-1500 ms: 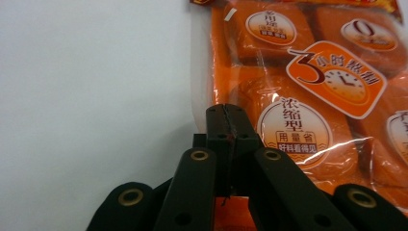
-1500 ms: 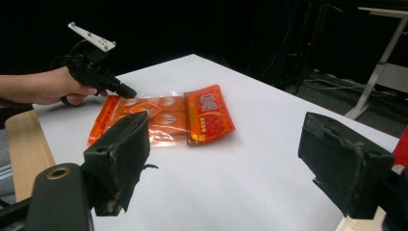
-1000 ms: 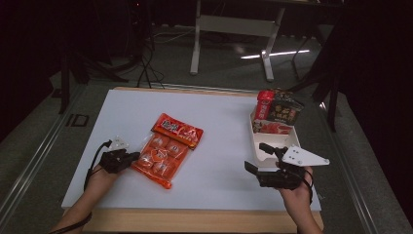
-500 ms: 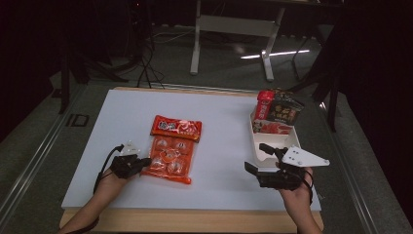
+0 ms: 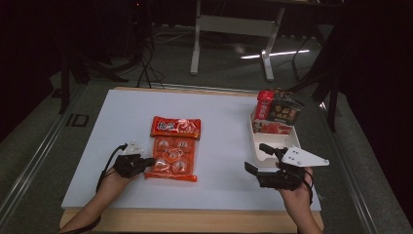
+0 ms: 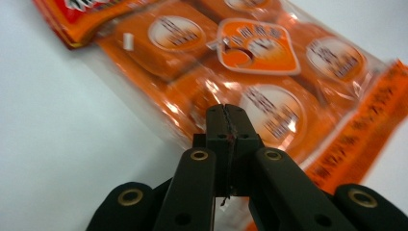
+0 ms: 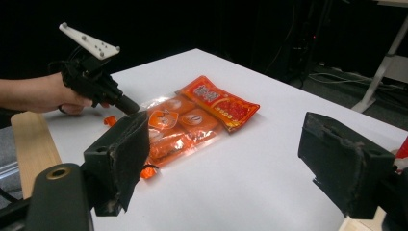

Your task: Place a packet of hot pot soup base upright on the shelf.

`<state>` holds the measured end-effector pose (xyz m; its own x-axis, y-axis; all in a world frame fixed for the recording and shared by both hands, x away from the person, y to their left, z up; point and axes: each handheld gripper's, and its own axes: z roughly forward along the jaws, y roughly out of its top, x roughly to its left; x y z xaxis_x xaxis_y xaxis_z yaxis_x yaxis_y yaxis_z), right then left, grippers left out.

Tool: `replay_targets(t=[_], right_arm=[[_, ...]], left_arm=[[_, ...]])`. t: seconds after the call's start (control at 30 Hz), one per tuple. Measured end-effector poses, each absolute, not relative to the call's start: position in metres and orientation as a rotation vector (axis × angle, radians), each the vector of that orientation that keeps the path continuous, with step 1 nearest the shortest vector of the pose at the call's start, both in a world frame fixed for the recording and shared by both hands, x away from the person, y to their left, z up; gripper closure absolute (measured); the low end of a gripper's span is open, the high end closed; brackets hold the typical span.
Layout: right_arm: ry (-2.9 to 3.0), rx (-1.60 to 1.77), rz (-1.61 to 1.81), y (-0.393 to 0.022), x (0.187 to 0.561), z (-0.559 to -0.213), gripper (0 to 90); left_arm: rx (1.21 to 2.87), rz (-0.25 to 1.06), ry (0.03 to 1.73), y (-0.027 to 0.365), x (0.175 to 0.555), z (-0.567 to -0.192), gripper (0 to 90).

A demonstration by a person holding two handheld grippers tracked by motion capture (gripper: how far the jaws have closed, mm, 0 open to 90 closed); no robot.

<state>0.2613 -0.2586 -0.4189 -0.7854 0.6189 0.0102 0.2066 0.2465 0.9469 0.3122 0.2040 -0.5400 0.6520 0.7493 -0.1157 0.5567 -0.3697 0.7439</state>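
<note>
High view first: your left gripper (image 5: 146,163) sits at the lower left of the frame with its jaws pressed together on the clear edge of the orange snack bag (image 5: 173,148). Compared with a second ago the bag has swung round. It lay tilted then, its red header pointing toward the upper right; now it lies nearly square to the white table (image 5: 97,146), header toward the top of the frame, and a little further toward the centre. So your pull on the corner has turned and dragged it rather than lifted it.

Your left gripper view bears out the grip: the two black jaws meet with only the thin film between them, at the bag's near edge, the wrapped cakes spread above them.

Your right gripper (image 5: 260,163) has kept its place at the lower right, jaws spread wide and holding nothing, just below the white tray (image 5: 254,146) that holds other snack packets (image 5: 277,113) at the upper right.

Judging from this, the bag is now straightened and freed to be carried, probably toward that tray; it is still well apart from it.
</note>
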Motion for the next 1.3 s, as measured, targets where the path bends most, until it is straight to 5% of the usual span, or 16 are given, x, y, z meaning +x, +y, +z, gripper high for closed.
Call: replay_targets(t=[0.37,0.67,1.3], right_arm=[[2.172,0.757,1.545,-0.258,0.263,-0.422,18.2],[2.18,0.758,1.545,-0.258,0.263,-0.422,19.1],[2.181,0.762,1.547,-0.259,0.264,-0.423,19.1]], left_arm=[[1.935,0.35,1.059,0.216,0.343,-0.527,69.7],[1.921,0.398,1.091,0.213,0.363,-0.528,88.4],[2.004,0.383,1.144,0.198,0.377,-0.549,89.7]])
